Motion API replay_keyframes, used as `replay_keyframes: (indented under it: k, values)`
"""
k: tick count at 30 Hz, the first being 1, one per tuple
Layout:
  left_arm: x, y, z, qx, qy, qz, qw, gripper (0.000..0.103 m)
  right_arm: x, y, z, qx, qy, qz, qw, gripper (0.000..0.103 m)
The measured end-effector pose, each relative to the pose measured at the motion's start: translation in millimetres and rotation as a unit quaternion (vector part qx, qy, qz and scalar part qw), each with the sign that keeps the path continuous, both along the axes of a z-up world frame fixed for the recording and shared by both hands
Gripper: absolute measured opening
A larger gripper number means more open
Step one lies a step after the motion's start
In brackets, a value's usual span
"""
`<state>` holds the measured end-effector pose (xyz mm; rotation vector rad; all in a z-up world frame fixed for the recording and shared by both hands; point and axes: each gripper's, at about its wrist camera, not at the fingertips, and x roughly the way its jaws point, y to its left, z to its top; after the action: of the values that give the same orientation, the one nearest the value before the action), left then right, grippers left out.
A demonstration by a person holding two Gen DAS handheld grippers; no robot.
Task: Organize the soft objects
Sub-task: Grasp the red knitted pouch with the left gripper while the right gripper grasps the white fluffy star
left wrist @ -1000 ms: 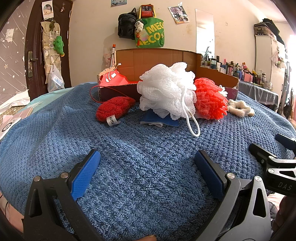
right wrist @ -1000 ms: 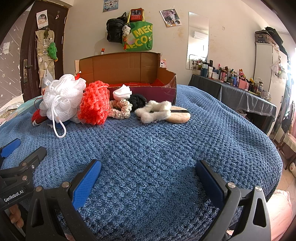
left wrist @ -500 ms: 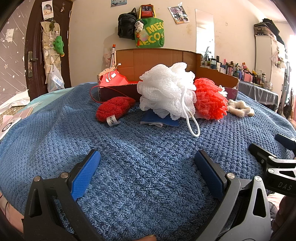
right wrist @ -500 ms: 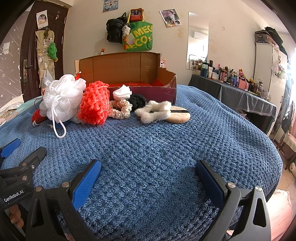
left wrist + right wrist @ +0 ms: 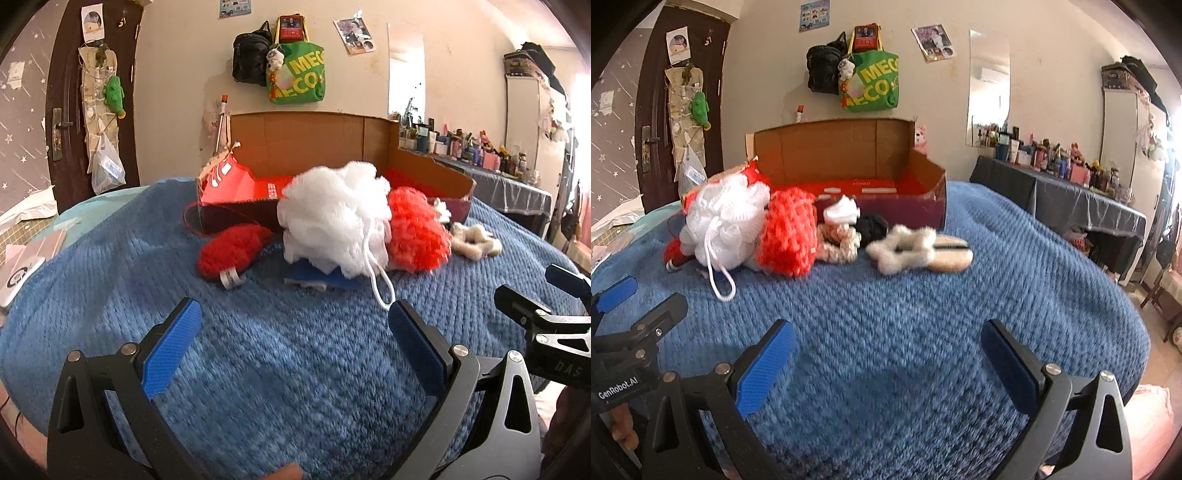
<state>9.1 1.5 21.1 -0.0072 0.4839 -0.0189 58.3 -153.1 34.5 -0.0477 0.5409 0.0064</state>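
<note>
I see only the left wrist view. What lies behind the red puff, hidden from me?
Observer: A beige scrunchie lies against the red puff.
Operator: Is there anything more to the right?
Observer: A black ball of fluffy stuff sits just in front of the box.
Operator: And next to the white ring?
Observer: A tan pad with a black strap lies against the right side of the white ring.

Green tote bag [image 5: 873,83] and black bag [image 5: 823,70] on the wall, dark door [image 5: 94,107] at left.
</note>
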Motion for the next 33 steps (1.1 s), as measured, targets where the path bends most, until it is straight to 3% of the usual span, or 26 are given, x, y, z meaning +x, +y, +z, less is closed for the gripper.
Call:
replay_keyframes:
  k: [12, 27, 33]
  values:
    - [26.2, 26.0, 28.9, -0.011, 0.006, 0.006, 0.9999, 0.103, 27.4, -2.4, 22.5, -0.001, -0.006, -0.007, 1.0, 0.103]
    - [83.9, 71.1, 25.7, 0.021, 0.097, 0.01, 0.995, 0.103, 87.5, -17.1, 26.7, -0.023, 0.079, 0.006, 0.997, 0.103]
    - [102.7, 71.5, 18.1, 0.034, 0.131, -0.013, 0.9907, 0.1, 103.1, -17.3, 17.9, -0.034, 0.109, 0.005, 0.993, 0.09]
